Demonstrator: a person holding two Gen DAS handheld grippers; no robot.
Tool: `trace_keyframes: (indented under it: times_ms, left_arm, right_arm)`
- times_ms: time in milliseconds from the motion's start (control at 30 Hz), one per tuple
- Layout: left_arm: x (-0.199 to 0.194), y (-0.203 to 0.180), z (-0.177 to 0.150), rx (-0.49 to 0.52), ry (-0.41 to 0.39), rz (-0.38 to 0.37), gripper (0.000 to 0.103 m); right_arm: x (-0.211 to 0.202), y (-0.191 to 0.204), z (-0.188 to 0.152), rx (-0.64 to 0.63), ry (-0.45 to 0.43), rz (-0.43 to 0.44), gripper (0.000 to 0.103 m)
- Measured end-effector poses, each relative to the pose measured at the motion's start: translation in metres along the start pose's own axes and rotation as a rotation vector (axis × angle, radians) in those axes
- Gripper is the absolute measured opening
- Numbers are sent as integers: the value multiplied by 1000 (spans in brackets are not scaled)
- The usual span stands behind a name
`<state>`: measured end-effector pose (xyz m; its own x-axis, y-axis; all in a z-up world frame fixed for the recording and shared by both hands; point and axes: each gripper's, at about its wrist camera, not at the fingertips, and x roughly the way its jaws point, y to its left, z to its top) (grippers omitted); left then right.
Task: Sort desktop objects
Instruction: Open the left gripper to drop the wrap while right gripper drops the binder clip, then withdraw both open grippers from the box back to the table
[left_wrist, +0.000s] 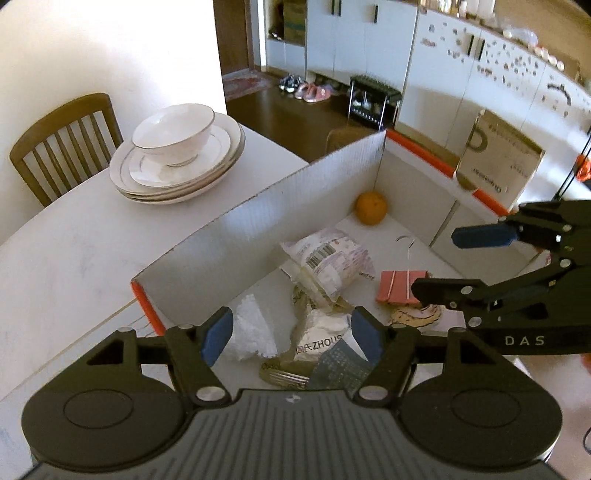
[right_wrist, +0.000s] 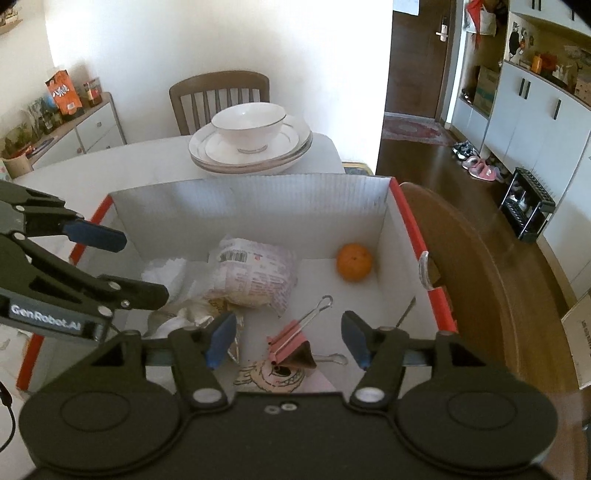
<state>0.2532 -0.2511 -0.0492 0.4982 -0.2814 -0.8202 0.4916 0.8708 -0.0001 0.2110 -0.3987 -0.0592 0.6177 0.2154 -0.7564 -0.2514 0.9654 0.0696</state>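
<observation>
We see a pink metal binder clip (right_wrist: 287, 341) with wire handles lying on the floor of the white corrugated box with orange rim (right_wrist: 258, 199), at 7 o'clock from the round orange fruit (right_wrist: 354, 262). Our left gripper (left_wrist: 291, 334) and right gripper (right_wrist: 288, 338) hover agape, empty. At 12 o'clock, stacked white plates (right_wrist: 251, 153) sit on the white table (right_wrist: 110, 162)

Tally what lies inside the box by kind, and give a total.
Orange: 1
Pink binder clip: 1
Printed snack bag: 1
Silver packet: 1
White crumpled tissue: 1
Cartoon sticker: 1
Total: 6; others may be hidden.
</observation>
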Motion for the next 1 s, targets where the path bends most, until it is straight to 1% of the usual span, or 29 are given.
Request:
trace_keyframes:
  times_ms: [67, 133, 300, 333, 367, 400, 433, 467, 500, 700, 767, 1000]
  left_arm:
    - [-9, 2, -2, -13, -20, -11, 70]
    - [-18, 3, -4, -26, -39, -16, 70]
    - [-41, 10, -14, -60, -87, -37, 70]
    - [-47, 12, -17, -67, -98, -35, 71]
    - [-50, 13, -20, -72, -109, -35, 75]
    - [-55, 15, -23, -76, -120, -34, 77]
    - [-59, 16, -26, -81, -129, -33, 79]
    - [-64, 18, -30, -86, -138, -35, 79]
    - [-69, 20, -34, -88, -145, -40, 79]
    - [-88, 34, -55, -88, -167, -45, 80]
    - [-93, 40, -62, -90, -167, -47, 81]
    - [-110, 65, -95, -102, -171, -68, 81]
  right_arm:
    - [-4, 2, 0, 3, -9, 7, 66]
    - [-10, 5, -1, 4, -27, 12, 72]
    - [-25, 16, -5, -7, -53, 24, 73]
    - [-29, 19, -6, -10, -58, 27, 75]
    - [-32, 22, -6, -13, -64, 28, 77]
    - [-35, 25, -7, -13, -72, 30, 78]
    - [-39, 28, -8, -14, -80, 31, 82]
    - [-42, 31, -8, -14, -87, 30, 85]
    - [-45, 35, -9, -12, -94, 27, 85]
    - [-57, 55, -13, 8, -113, 32, 87]
    - [-59, 63, -14, 22, -118, 35, 90]
    - [-68, 101, -18, 21, -125, 59, 93]
